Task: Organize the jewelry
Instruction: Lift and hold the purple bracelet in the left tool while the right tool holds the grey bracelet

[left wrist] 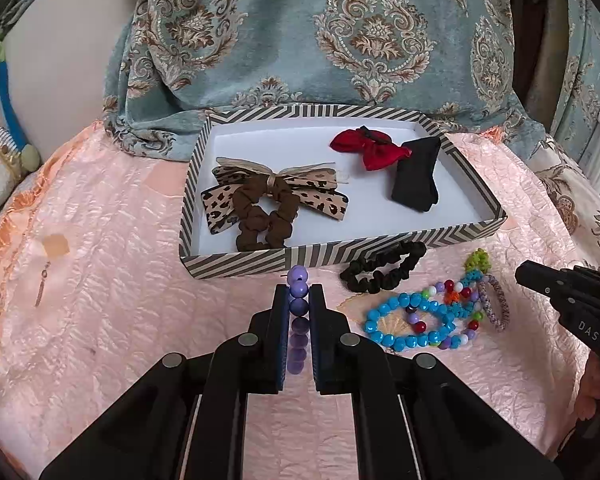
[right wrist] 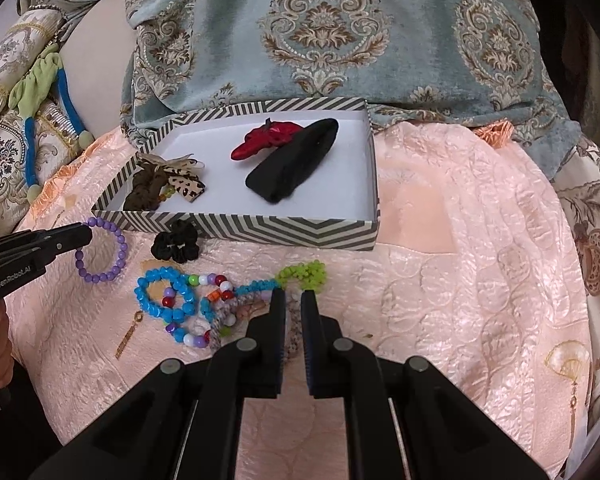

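Note:
My left gripper (left wrist: 299,294) is shut on a purple bead bracelet (left wrist: 299,308), held just above the pink cloth in front of the striped box (left wrist: 240,262); the bracelet also shows in the right wrist view (right wrist: 118,254). My right gripper (right wrist: 293,300) is shut on a speckled woven bracelet (right wrist: 294,340) that lies among a pile of bead bracelets: blue (right wrist: 162,294), multicolour (right wrist: 210,280) and green (right wrist: 302,272). The box holds a leopard bow with a brown scrunchie (left wrist: 268,204), a red bow (left wrist: 370,148) and a black cloth (left wrist: 418,174).
A black scrunchie (left wrist: 382,266) lies on the cloth by the box's front wall. A gold earring (right wrist: 129,334) lies left of the bead pile. A blue patterned cushion (left wrist: 320,40) stands behind the box. The pink cloth (right wrist: 460,260) stretches right of the box.

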Demonstrator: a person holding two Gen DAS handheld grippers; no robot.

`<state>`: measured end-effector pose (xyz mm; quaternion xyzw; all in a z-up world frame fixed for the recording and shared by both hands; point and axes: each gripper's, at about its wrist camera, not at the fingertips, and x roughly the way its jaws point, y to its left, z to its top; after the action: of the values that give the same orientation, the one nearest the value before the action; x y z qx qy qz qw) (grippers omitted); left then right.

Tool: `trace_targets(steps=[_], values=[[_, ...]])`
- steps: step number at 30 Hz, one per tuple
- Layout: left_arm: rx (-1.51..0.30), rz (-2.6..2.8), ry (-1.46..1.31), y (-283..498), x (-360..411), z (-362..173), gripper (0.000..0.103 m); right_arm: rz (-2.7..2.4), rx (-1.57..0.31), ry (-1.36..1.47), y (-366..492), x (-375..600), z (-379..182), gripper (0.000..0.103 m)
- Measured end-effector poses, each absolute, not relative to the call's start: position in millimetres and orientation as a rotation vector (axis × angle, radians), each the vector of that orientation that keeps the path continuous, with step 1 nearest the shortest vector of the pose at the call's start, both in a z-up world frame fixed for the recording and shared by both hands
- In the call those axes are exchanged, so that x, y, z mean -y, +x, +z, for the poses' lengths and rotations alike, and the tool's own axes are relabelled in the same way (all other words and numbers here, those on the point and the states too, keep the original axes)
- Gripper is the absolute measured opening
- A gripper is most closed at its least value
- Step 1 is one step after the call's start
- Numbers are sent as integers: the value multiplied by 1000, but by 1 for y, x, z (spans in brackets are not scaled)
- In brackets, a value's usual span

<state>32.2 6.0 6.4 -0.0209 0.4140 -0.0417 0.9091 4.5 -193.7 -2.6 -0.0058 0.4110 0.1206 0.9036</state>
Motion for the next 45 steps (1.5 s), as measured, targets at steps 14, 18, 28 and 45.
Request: trace_targets(steps=[14,18,28,45], values=[[-854,-79,-48,33,-9,7,0,242,-842,21,4,210,5,7],[-862,-82,-48,33,-8,6,0,276,-936,40,13,203,-15,23],[-854,-83,-50,32,-8,8,0,280,-988,-120,13,179,-33,6],[-860,-68,-34,32,-6,6,0,303,-866,-70,-3,181,-1,6]])
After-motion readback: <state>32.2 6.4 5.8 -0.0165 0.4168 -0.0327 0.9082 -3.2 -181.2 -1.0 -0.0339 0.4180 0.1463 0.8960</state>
